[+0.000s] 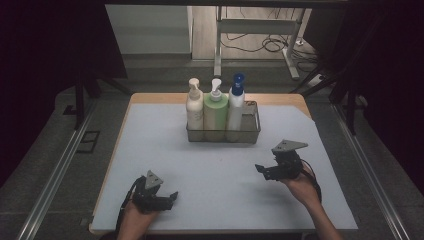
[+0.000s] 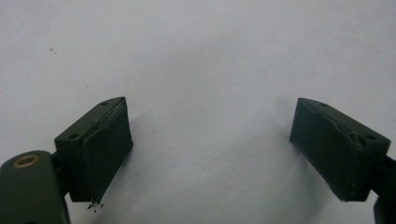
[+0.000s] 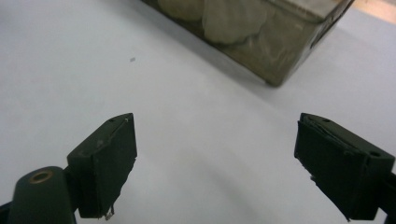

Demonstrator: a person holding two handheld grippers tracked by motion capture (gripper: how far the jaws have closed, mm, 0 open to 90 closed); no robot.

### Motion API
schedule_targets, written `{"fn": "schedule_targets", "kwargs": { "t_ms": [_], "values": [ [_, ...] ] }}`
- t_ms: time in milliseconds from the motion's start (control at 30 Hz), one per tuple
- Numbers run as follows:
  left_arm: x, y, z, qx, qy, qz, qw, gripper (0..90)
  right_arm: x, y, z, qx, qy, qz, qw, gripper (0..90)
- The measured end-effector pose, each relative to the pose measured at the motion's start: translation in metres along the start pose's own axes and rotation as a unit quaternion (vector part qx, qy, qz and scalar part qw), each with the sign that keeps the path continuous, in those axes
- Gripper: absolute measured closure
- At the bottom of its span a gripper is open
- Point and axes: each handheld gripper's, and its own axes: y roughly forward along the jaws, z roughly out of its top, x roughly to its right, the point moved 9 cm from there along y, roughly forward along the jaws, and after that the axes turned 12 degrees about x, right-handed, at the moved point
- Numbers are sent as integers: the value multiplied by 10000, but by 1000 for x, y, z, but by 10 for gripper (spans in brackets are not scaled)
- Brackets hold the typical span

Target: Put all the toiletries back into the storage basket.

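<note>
Three pump bottles upright in one wire basket (image 1: 250, 131) at the far middle of the surface (image 1: 210, 170): a cream bottle (image 1: 194, 111) at the basket's left end, a green bottle (image 1: 216, 112) in the middle, a white bottle with a blue pump (image 1: 236, 107) beside it, touching side by side, with a free gap left at the basket's right end. Two tools, both empty. Right tool (image 1: 265, 170) near the basket's right front corner, raised off the surface, jaws spread wide with nothing between them, pointed toward the basket; same corner of the basket (image 3: 280, 51) seen ahead of it in the right gripper view. Left tool (image 1: 172, 196) well back from the basket, low over the surface, jaws likewise wide and bare. Step in hand, by the look of it: reaching with the right tool for the nearest bottle, the blue-pumped one. To do it well: come in above the basket's rim, keep the jaws wide until they straddle the bottle's body below the pump, square to it, then close firmly and lift straight up so the neighbours and the wire stay undisturbed. Steady the basket with the left tool if it shifts.
</note>
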Motion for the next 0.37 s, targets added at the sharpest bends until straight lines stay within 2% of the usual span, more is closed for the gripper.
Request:
{"fn": "schedule_targets", "kwargs": {
  "t_ms": [233, 367],
  "values": [
    [0, 0, 0, 1, 0, 0, 10000, 123, -3, -2, -26, -167, -17, 45, 9998, 88],
    [0, 0, 0, -10, -5, -11, 10000, 123, -3, -1, -37, -312, -105, 54, 9994, 44]
  ]
}}
